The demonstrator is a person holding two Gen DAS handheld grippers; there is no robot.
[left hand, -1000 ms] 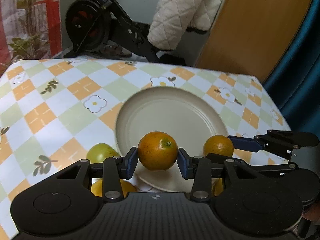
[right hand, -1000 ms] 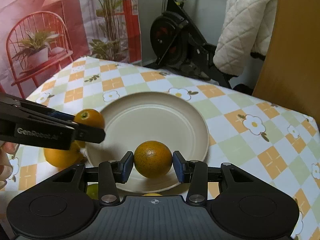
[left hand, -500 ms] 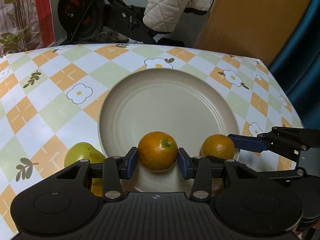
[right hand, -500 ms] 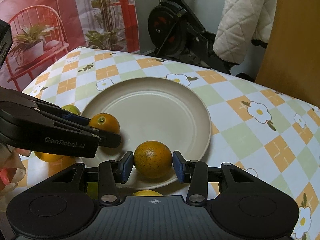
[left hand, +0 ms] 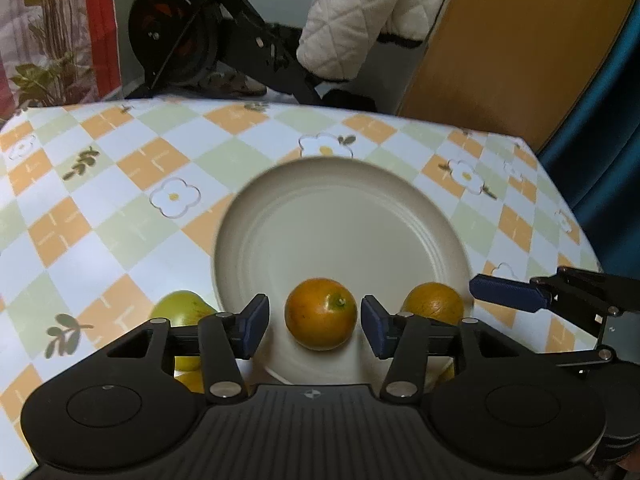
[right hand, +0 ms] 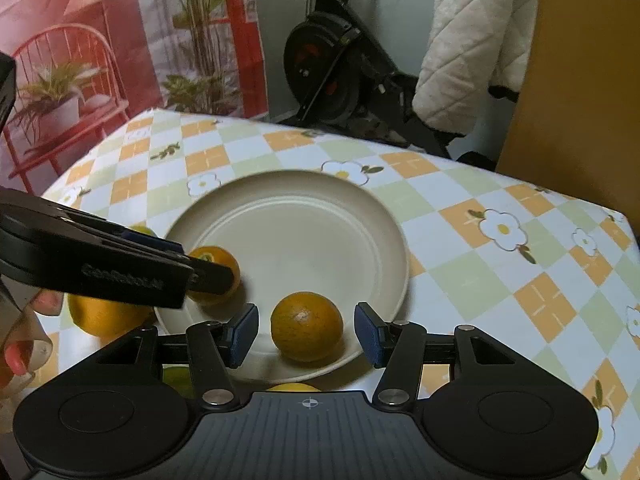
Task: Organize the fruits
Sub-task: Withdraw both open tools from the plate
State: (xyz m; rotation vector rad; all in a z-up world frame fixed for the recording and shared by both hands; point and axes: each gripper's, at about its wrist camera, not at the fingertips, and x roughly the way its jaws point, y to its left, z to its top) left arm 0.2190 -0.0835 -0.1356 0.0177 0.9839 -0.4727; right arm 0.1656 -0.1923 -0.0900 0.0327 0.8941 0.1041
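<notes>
Checked tablecloth (left hand: 100,216), orange, green and white with flowers, covers the whole table; its near edge is cut off by both gripper bodies. Landmark: one cream plate (left hand: 340,216), round, its near rim hidden behind the grippers.

Fruit counted: two oranges on the plate, near its front rim. Stem-end orange (left hand: 321,314) sits between the pads of the left gripper (left hand: 315,326); jaws have just been opening, gaps visible both sides, nothing gripped. Second orange (right hand: 307,326) lies to its right on the plate, between the pads of the right gripper (right hand: 306,334); jaws likewise just opening, clear of the fruit.

Off the plate, at its left rim: one green fruit (left hand: 182,308), partly hidden. At least one yellow fruit (right hand: 104,318) beside it, mostly covered; count uncertain.

Fingertips (right hand: 18,354) with pink nails, cut off at frame edge.
</notes>
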